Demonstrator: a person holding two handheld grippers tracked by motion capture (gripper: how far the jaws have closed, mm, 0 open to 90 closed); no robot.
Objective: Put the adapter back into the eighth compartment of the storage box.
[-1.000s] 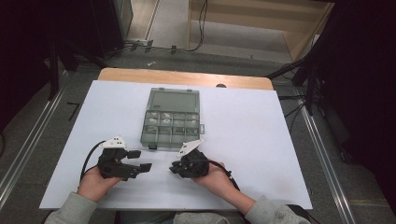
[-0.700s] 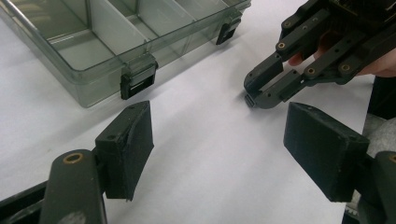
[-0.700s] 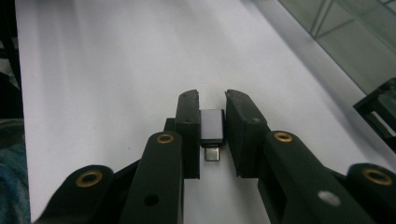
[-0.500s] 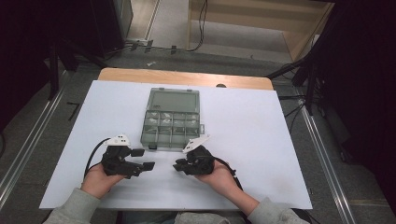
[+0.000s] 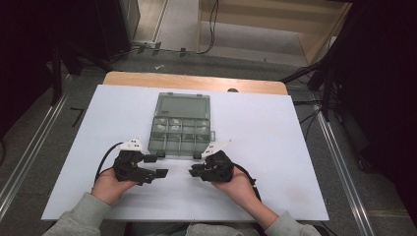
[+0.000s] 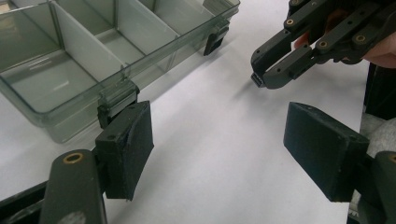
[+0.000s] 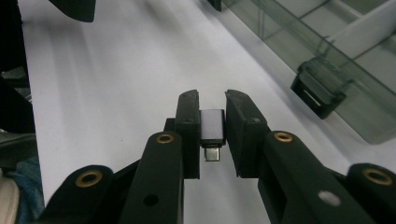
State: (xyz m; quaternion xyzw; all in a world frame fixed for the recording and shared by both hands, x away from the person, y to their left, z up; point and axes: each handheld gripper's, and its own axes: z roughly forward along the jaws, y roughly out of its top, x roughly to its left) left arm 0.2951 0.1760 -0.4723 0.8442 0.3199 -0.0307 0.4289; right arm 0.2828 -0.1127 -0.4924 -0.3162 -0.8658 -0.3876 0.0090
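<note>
You are carrying the adapter (image 7: 212,132) clamped in the right fingers (image 7: 187,126) nearer the organizer box (image 5: 180,129); left fingers (image 6: 127,144) released.

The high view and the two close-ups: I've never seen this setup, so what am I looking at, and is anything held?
A person seated at a white table holds a hand-operated two-jaw gripper in each hand. The high view looks down from above; each close-up comes from a camera riding on one gripper, looking along its black jaws. A clear compartment box lies open on the table, lid folded back. The right gripper pinches a small silver USB-C adapter. The left gripper stands open and empty, one pad near a box latch.
</note>
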